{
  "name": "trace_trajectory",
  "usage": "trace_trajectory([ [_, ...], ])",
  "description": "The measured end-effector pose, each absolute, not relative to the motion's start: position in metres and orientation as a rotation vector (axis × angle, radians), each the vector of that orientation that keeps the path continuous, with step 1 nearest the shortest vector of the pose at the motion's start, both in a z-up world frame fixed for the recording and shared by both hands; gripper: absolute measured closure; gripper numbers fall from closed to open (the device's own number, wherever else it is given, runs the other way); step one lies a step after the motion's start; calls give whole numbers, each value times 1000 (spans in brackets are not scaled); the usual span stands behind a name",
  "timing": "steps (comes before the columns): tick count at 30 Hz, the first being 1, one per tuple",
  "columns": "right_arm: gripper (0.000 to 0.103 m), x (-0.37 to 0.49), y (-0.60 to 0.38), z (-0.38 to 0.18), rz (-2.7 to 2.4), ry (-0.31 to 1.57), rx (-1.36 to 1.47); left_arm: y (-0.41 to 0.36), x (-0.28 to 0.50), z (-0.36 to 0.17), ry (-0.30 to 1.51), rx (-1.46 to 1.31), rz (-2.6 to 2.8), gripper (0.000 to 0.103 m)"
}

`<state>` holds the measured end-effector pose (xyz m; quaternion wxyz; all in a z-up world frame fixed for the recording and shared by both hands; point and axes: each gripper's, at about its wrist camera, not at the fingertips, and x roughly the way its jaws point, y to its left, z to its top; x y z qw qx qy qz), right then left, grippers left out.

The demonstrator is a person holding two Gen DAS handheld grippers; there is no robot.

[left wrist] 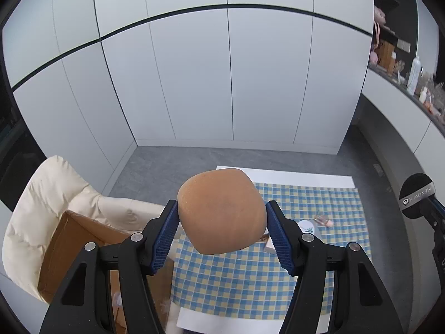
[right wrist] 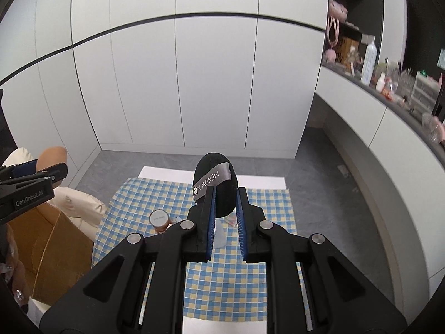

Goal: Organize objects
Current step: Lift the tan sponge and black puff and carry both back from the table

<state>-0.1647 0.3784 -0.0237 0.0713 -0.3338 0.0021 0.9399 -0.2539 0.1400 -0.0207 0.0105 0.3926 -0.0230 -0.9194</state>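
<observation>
My left gripper (left wrist: 222,217) is shut on a tan makeup sponge (left wrist: 221,211) and holds it in the air above the left edge of the checked cloth (left wrist: 239,275), beside an open cardboard box (left wrist: 72,253). My right gripper (right wrist: 225,199) is shut on a black makeup puff (right wrist: 215,183) with a grey ribbon marked MENOW, held above the cloth (right wrist: 217,292). The black puff also shows at the right edge of the left wrist view (left wrist: 417,194). The left gripper and tan sponge (right wrist: 51,158) show at the left of the right wrist view.
On the cloth lie a small round tan jar (right wrist: 158,220), a white item (left wrist: 307,226) and a small pink item (left wrist: 324,220). The box rests on a cream padded chair (left wrist: 41,194). White cabinets stand behind. A cluttered counter (right wrist: 389,94) runs along the right.
</observation>
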Motion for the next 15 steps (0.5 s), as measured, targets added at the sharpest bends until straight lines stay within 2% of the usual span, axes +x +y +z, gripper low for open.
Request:
trace_trajectory([
  [7,88,-155,371,5,2833,-20,-979,130,-238,-1,-49,1232,-2864,39],
  [15,88,-150,364,10,2823,-33,-987,120,-229,7,-28,1227,-2864,39],
])
